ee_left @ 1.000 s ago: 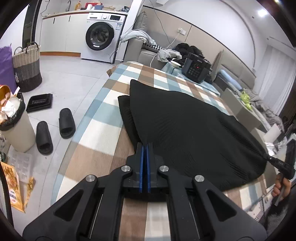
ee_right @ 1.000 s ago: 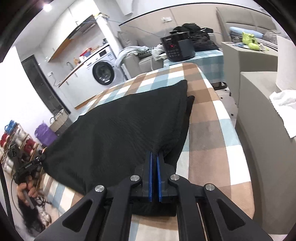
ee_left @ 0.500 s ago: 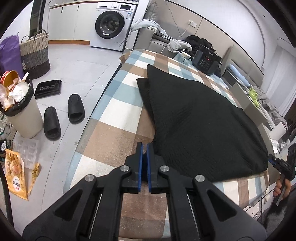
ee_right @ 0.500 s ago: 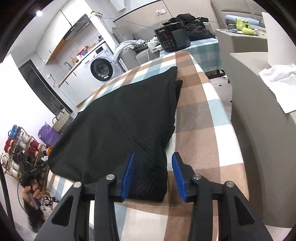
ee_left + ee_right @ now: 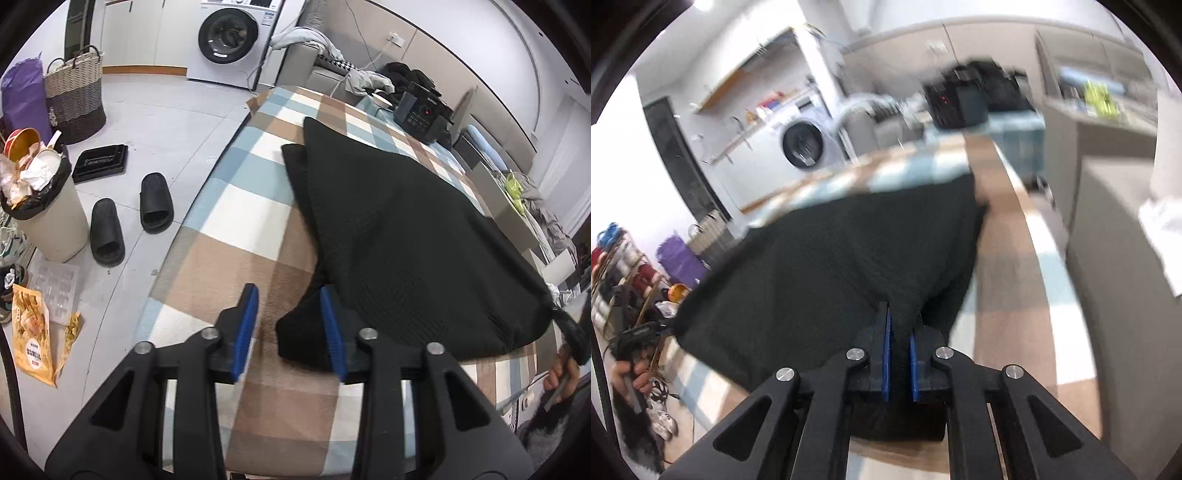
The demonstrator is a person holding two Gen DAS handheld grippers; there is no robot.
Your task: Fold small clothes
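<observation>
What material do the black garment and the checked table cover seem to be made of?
Black garment: probably a soft knit, matte, with fine ribbed rows across it. Checked cover: seemingly woven cloth, matte, lying flat in brown, blue and white squares; its fibre cannot be told.

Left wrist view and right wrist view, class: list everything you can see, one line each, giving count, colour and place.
garment: one, black, spread on the checked cloth, near corner between the left jaws
checked cloth: one, brown, blue and white, covering the table
washing machine: one, white, far wall
basket: one, woven beige and dark, on the floor
bin: one, beige, overfull, on the floor
slippers: two, black, on the floor beside the table
tray: one, black, on the floor
snack bag: one, orange, on the floor
cooker: one, black, beyond the table's far end
left gripper: one, black with blue pads, open, jaws just opening
right gripper: one, black with blue pads, just closed on the garment's edge
</observation>
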